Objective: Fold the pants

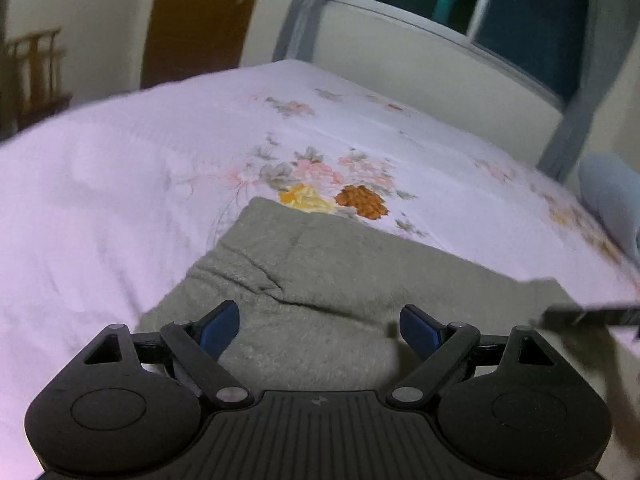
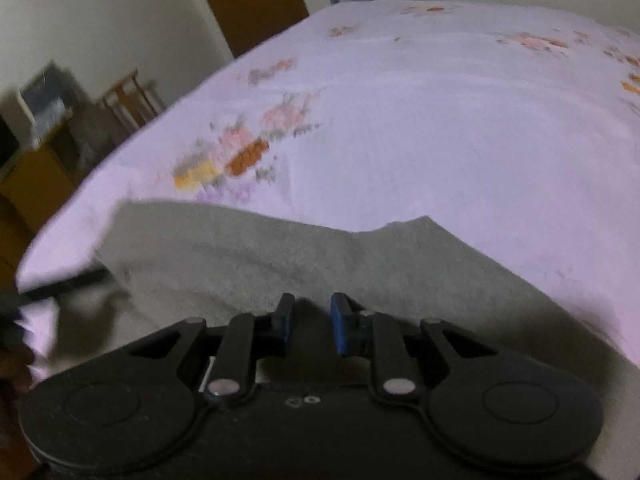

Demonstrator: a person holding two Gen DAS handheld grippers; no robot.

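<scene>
The grey fleece pants (image 1: pixel 320 280) lie folded flat on the pale floral bedsheet (image 1: pixel 120 168). My left gripper (image 1: pixel 320 330) hovers just above their near part with jaws wide open and empty. In the right wrist view the same pants (image 2: pixel 280 256) spread below my right gripper (image 2: pixel 312 330), whose blue pads (image 2: pixel 340 328) stand a narrow gap apart with nothing between them. A dark blurred part of the other gripper (image 1: pixel 592 316) shows at the right edge of the left view, and likewise in the right view (image 2: pixel 64 284) at the left edge.
The bed (image 2: pixel 480 140) runs away toward a wall with a window (image 1: pixel 520 12). A brown door (image 1: pixel 200 20) and wooden furniture (image 2: pixel 40 168) stand to the left. A light blue pillow (image 1: pixel 612 196) lies at the bed's right edge.
</scene>
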